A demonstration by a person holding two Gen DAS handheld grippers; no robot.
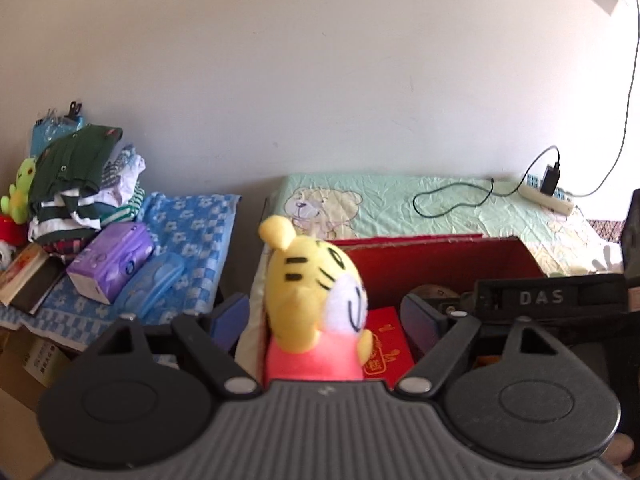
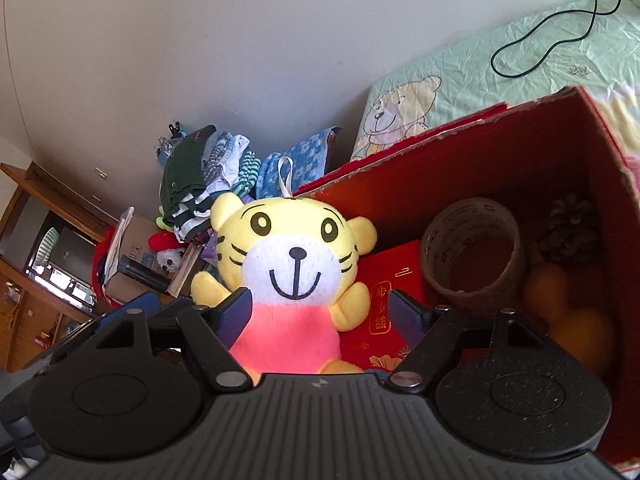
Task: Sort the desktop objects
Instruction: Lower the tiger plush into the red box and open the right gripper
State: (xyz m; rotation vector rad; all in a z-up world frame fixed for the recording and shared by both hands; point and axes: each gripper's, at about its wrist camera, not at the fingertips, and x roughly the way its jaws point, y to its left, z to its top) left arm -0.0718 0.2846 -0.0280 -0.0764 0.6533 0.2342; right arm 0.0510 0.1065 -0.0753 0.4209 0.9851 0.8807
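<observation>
A yellow tiger plush (image 2: 294, 264) in a pink shirt stands upright at the left edge of a red cardboard box (image 2: 472, 152). In the left wrist view the plush (image 1: 316, 304) shows in side profile between the open fingers of my left gripper (image 1: 324, 320). My right gripper (image 2: 320, 316) is also open, with the plush's body between its blue pads (image 2: 236, 316), which look close to it without a clear squeeze. The box holds a red packet (image 2: 384, 304), a tape roll (image 2: 472, 252), a pine cone (image 2: 572, 228) and an orange toy (image 2: 568, 320).
A green bear-print sheet (image 1: 420, 204) with a power strip (image 1: 548, 196) and cable lies behind the box. To the left, a blue cloth (image 1: 188, 232) carries a purple tissue pack (image 1: 112, 260), a blue case (image 1: 156, 284) and piled clothes (image 1: 76, 184). The right gripper's body (image 1: 548, 300) reaches in.
</observation>
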